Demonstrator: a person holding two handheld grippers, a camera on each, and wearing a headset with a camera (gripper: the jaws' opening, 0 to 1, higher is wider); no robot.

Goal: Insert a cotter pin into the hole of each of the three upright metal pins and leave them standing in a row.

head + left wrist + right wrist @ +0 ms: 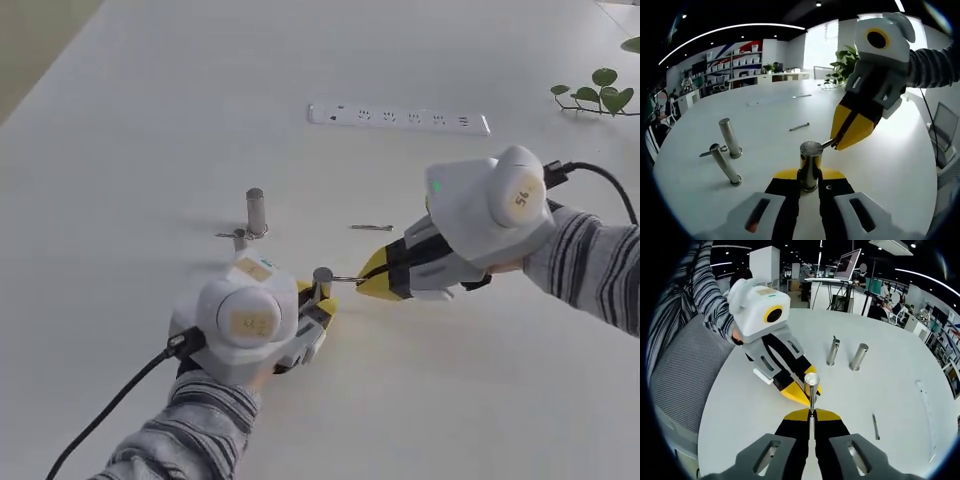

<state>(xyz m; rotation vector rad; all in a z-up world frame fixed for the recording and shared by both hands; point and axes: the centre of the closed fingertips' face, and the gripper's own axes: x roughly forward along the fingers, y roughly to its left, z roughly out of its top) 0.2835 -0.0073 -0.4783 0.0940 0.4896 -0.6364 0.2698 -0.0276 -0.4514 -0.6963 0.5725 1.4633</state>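
Clamps the upright metal pin (810,160) near its base in the left gripper (810,179). Pinches the cotter pin (811,401) in the right gripper (811,415), level, tip at the metal pin's top.

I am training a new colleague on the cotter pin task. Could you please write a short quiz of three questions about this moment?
1. True or false: the left gripper is shut on a grey upright metal pin.
2. What does the right gripper hold? A) a thin metal cotter pin B) a white power strip C) nothing
3. Fill in the number: ___ loose cotter pin lies on the white table, in no hole and in no gripper.
Key: 1 true; 2 A; 3 one.
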